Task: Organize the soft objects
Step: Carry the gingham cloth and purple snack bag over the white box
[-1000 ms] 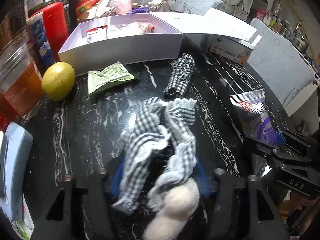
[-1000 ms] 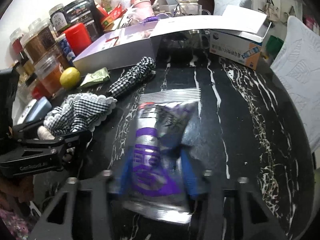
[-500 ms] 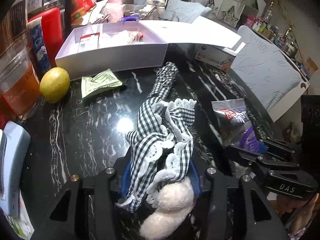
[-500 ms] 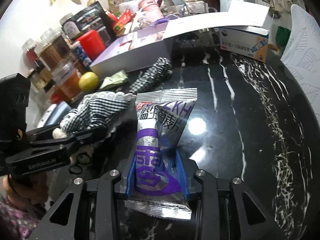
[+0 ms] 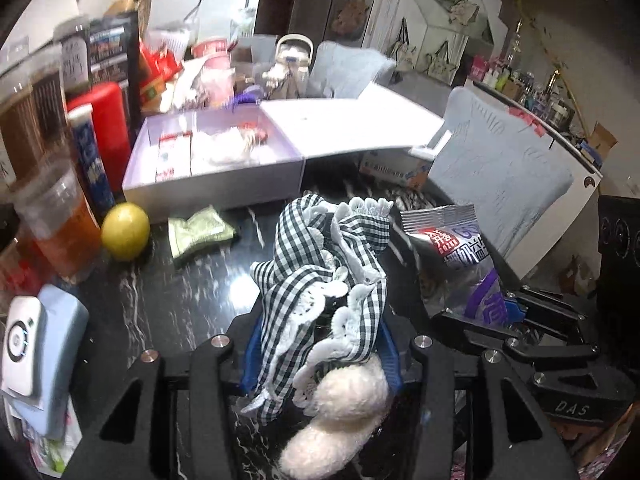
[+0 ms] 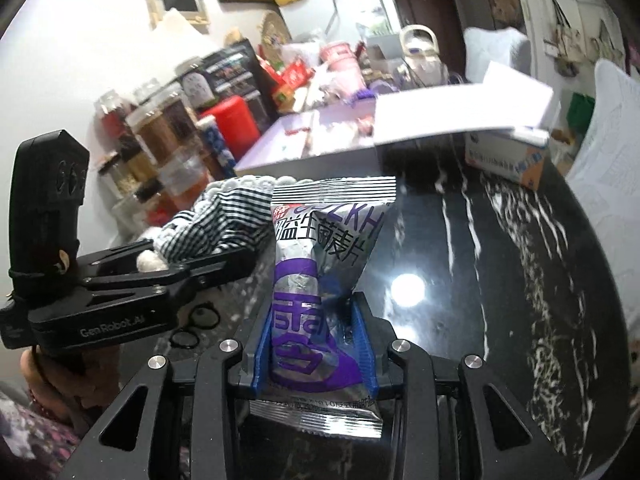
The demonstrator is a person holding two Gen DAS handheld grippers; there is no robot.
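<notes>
Table edge: the black marble table (image 6: 500, 280) curves away on the right in the right wrist view, with pale quilted cushions just past the rim.
Open room: a wide bare stretch of tabletop lies right of centre; the left side is crowded with jars, a red canister (image 5: 106, 128) and a yellow fruit (image 5: 125, 231).
Back edge: an open white box (image 5: 216, 190) stands along the far side, its lid (image 5: 352, 122) spread flat to the right.
Loose on table: a small green packet (image 5: 198, 234) lies just in front of the box.
Left gripper (image 5: 320, 344): jaws narrow, pinching a black-and-white checked cloth (image 5: 320, 264) with a lace edge and a fluffy white pompom (image 5: 344, 404); the cloth is lifted clear of the table.
Right gripper (image 6: 316, 348): blue pads clamped on a silver and purple snack bag (image 6: 320, 248), which stands upright between them.
Spacing: the two held things are just beside each other, cloth on the left, bag on the right.
</notes>
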